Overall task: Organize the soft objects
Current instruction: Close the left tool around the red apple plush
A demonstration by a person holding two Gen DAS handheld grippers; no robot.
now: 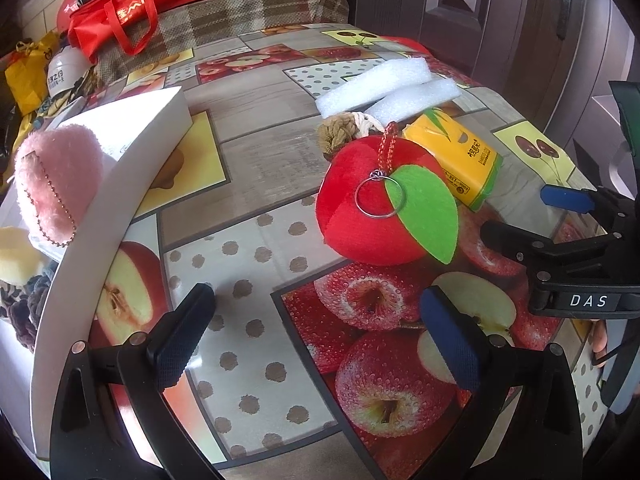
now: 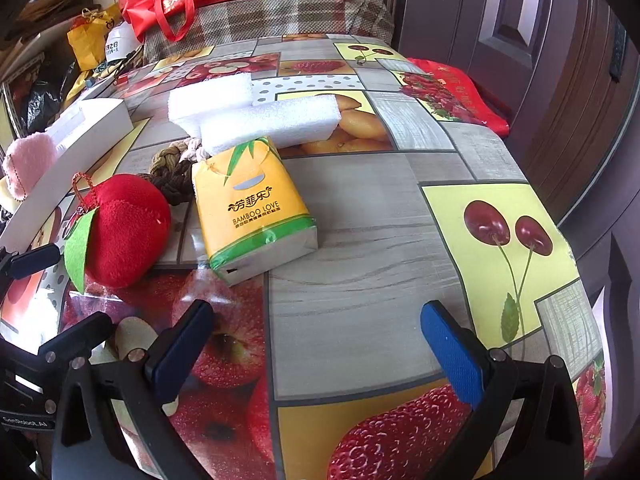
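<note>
Left tool [image 1: 316, 328] released, empty above glossy fruit-print worktop [image 1: 256, 168]; round plush apple [image 1: 368, 208] with felt leaf lies just ahead. Right tool [image 2: 316, 340] released, tissue pack [image 2: 252, 208] ahead.

Black tongs [image 1: 320, 328], 2 blue ribbed pads [image 1: 448, 340], white "DAS" label [image 1: 588, 301].

Fruit-print table [image 2: 360, 216] bears plush apple [image 2: 124, 228], tissue pack [image 2: 248, 208], foam blocks [image 2: 260, 120]

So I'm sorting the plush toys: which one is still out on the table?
The red plush apple with the green felt leaf lies on the tablecloth; the pink plush already sits inside the white box.
</note>
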